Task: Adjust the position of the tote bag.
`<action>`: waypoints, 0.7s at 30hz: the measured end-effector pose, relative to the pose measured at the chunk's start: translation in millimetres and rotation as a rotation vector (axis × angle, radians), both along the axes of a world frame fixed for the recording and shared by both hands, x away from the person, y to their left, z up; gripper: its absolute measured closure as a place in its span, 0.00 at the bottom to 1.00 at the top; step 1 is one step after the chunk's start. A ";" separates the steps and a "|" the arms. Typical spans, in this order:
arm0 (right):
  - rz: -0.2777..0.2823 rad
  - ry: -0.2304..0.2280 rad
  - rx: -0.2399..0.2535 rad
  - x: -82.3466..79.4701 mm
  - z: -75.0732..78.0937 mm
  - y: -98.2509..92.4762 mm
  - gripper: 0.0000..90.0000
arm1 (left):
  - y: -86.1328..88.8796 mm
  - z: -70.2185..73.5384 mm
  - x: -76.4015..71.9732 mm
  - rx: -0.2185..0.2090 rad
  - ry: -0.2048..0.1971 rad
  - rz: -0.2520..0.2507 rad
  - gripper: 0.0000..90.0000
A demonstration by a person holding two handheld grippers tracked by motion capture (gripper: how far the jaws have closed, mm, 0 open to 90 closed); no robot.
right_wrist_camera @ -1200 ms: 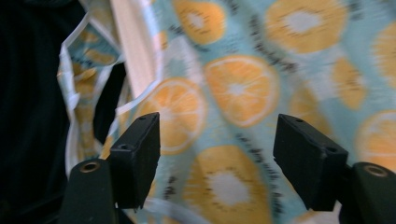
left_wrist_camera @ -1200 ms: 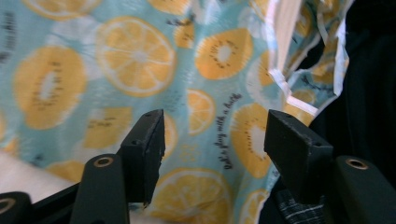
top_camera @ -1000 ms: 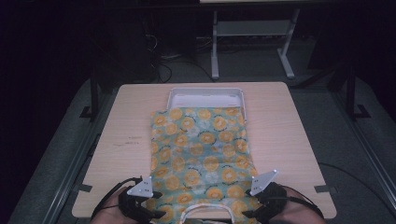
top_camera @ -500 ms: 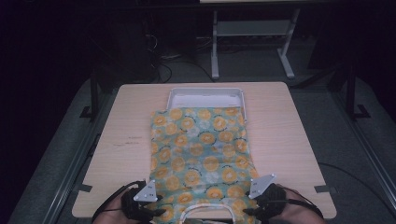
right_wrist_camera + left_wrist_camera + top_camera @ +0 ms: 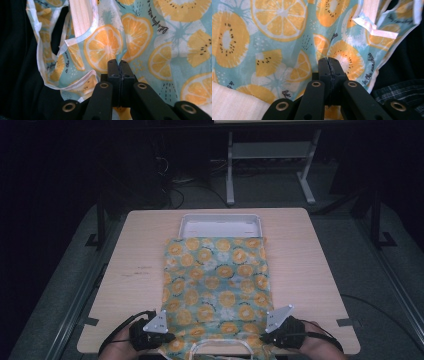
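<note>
1. Bag (image 5: pixel 215 290) of fruit-print cloth lies flat down the table (image 5: pixel 310 270), its far edge over the white tray (image 5: pixel 220 222).
2. Left gripper (image 5: pixel 167 338) and right gripper (image 5: pixel 264 338) have just been closing; each now pinches a near corner of the cloth.
3. Grasp looks done; lifting or folding is probably still ahead.

Your left gripper (image 5: pixel 167 338) and right gripper (image 5: pixel 264 338) sit at the near corners of the bag (image 5: pixel 216 285), jaws just closed, each pinching its fabric.
</note>
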State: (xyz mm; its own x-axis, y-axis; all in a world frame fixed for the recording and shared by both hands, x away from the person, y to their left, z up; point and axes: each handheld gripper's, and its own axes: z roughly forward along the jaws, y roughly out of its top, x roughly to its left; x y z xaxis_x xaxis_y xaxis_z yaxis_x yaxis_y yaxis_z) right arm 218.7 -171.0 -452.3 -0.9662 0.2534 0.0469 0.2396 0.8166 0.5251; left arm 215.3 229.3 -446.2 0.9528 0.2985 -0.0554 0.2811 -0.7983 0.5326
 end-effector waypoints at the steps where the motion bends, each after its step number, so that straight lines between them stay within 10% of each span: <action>1: -0.001 0.005 0.001 0.5 0.2 -0.1 0.99 | 1.1 1.0 0.3 -0.009 0.004 0.002 1.00; 10: -0.009 0.013 0.078 4.7 10.2 -5.4 0.97 | 12.1 15.2 5.8 -0.148 0.015 0.028 1.00; 21: -0.034 0.006 0.149 11.9 23.6 -8.9 0.99 | 13.2 28.7 15.7 -0.210 0.006 0.032 1.00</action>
State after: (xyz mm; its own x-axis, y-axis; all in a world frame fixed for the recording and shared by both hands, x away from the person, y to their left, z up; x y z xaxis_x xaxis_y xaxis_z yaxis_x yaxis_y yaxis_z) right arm 230.5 -179.9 -428.7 -0.9568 0.2757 0.0921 0.2692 0.7210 0.6385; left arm 231.0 242.5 -417.5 0.9425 0.3100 -0.1252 0.3082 -0.6604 0.6848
